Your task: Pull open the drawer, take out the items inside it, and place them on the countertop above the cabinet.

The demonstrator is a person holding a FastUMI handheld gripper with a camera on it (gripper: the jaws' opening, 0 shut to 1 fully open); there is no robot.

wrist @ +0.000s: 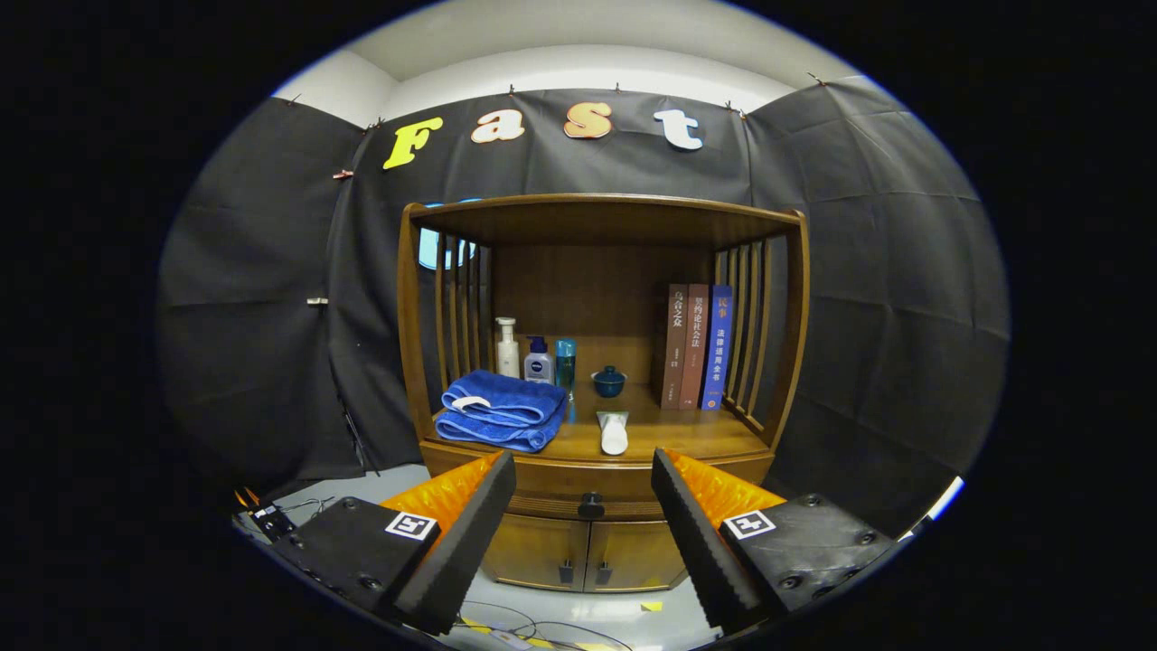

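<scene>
a: facing the wooden cabinet (597,362) head-on, the tongs (583,533) hang spread wide, pinching nothing, fingers apart with open air between them.

b: and the drawer (587,502)?

a: shut, flush under the surface (687,438). its dark knob (590,506) sits between the two fingers and beyond them, not touched. whatever is inside the drawer i cannot tell.

b: what lies on the surface already?

a: a folded blue towel (499,411) at the left front. behind it, three bottles (537,360) stand upright in a row. a small blue lidded bowl (608,382) sits near the middle, and a white tube (613,433) lies in front of it, close to the front edge. three books (695,347) stand upright against the right slatted side.

b: below the drawer?

a: two small cabinet doors (583,551), both closed, with dark handles side by side at the centre. cables (506,624) trail on the floor in front.
</scene>
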